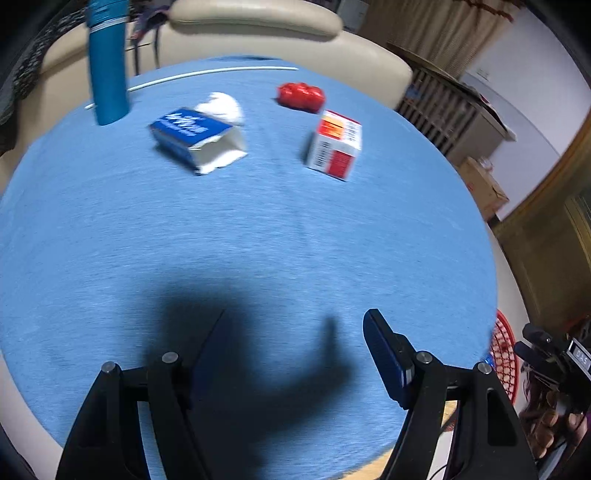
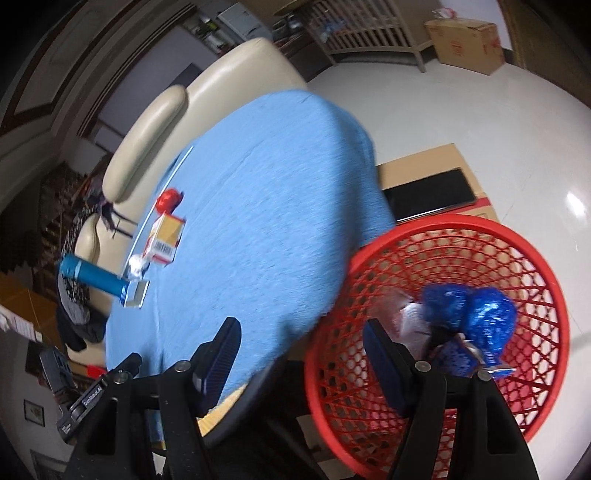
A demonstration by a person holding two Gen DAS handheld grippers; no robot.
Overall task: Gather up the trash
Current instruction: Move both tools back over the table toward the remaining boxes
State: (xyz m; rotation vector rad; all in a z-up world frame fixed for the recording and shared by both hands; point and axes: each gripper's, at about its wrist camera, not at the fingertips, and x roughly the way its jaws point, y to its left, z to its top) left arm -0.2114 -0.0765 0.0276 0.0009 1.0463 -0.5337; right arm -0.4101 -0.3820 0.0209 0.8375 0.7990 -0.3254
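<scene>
On the blue-covered round table (image 1: 258, 229) lie a torn blue and white carton (image 1: 195, 138), a crumpled white tissue (image 1: 223, 105) behind it, a red and white box (image 1: 336, 146) and a crumpled red wrapper (image 1: 301, 95). My left gripper (image 1: 291, 350) is open and empty above the table's near side. My right gripper (image 2: 301, 358) is open and empty over the edge of a red mesh basket (image 2: 443, 229) on the floor. Crumpled blue wrappers (image 2: 469, 314) lie in the basket. The boxes also show in the right wrist view (image 2: 166, 236).
A tall blue cylinder bottle (image 1: 107, 70) stands at the table's far left. A cream sofa (image 1: 258, 33) is behind the table. A flat cardboard piece with a dark slab (image 2: 432, 192) lies on the floor next to the basket. A cardboard box (image 2: 465, 44) and a slatted crib stand further off.
</scene>
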